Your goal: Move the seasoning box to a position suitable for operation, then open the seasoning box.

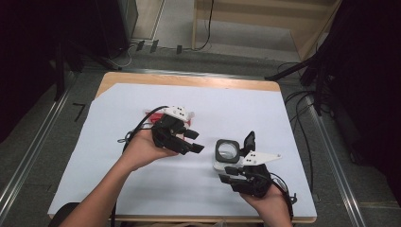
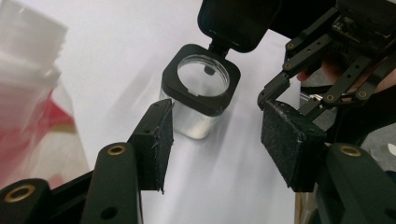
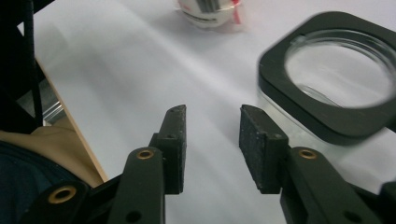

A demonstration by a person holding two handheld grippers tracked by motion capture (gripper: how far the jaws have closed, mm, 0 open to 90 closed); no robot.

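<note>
Across the white-covered wooden counter (image 1: 142,189) we see the clear square black-rimmed jar (image 1: 226,154), lid open, at eleven o'clock just beside the empty, parted right tool (image 1: 235,166), the parted, empty left tool (image 1: 194,141) farther off.

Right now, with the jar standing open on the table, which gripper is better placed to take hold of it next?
Right, probably. The right gripper sits just beside the clear jar, its open jaws empty with the jar's black rim close alongside. The left gripper is also open and faces the jar, but hovers farther off across bare white sheet.
</note>
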